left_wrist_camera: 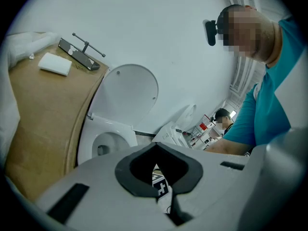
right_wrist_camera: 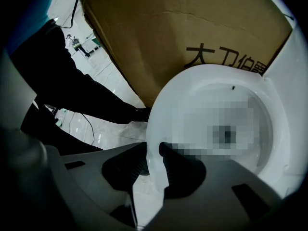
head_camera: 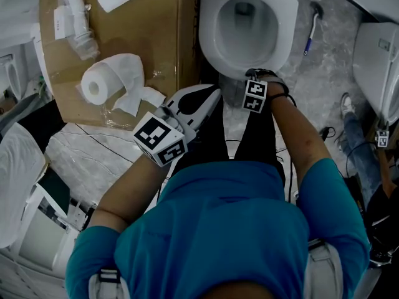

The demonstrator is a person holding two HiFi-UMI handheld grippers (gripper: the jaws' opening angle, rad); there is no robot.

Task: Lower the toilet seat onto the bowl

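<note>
Right gripper (right_wrist_camera: 153, 150) is clamping the front edge of the toilet seat (head_camera: 215, 42), pads pinching the white lip from both sides. Seat is lying flat or nearly flat over the bowl (head_camera: 262, 36). Lid (left_wrist_camera: 130, 95) is standing up against the wall. Left gripper (head_camera: 215, 92) is idling beside, jaws closed, nothing in them. Seat is likely rigid plastic, light, glossy and slippery, hinged at the back. Front lip looks like the best hold, easing down to avoid a slam.

Grey marbled floor (head_camera: 336, 73); brown cardboard sheet (head_camera: 156, 17) lying on it; plain white wall (left_wrist_camera: 159, 23) behind.
</note>
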